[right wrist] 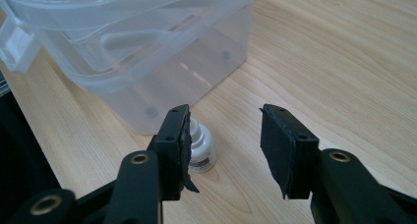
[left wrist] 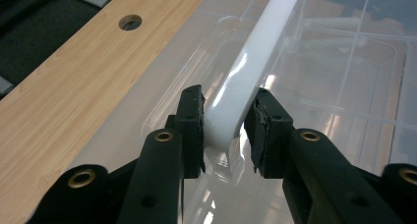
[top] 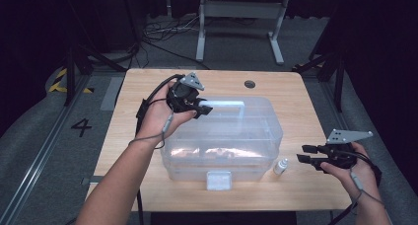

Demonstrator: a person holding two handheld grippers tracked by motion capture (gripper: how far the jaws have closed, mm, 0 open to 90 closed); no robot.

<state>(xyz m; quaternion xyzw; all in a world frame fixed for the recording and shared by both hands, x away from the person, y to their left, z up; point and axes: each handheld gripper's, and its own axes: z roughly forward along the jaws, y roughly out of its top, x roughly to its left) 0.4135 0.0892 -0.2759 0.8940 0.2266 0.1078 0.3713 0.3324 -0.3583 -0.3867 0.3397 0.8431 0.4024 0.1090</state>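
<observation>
Two grippers work at one table (top: 148,87), a pale wood top across the middle of the high view. Largest on it is the clear box (top: 224,151), lid on, at the centre of the frame, its white latch (top: 219,180) facing the lower edge. Along the top of the lid runs the white handle (top: 227,104), its long axis going left to right in the high view; in the left gripper view it (left wrist: 246,76) runs from the lower middle up to the upper right.

At the handle's left end sits the left gripper (top: 203,108), upper centre-left of the frame. In its own view the jaws straddle that end of the bar, the left pad against it and the right pad a sliver off or barely touching, so I judge it around the handle but not yet clamped.

Lower right in the high view, the right gripper (top: 306,154) hangs with jaws wide apart and empty, pointing left.

Smallest is the white bottle (top: 281,166), upright on the table just beside the box's lower right corner. From the right gripper it lies straight ahead and close, part hidden behind the left jaw in that gripper's view (right wrist: 202,148); the right hand is far nearer it
</observation>
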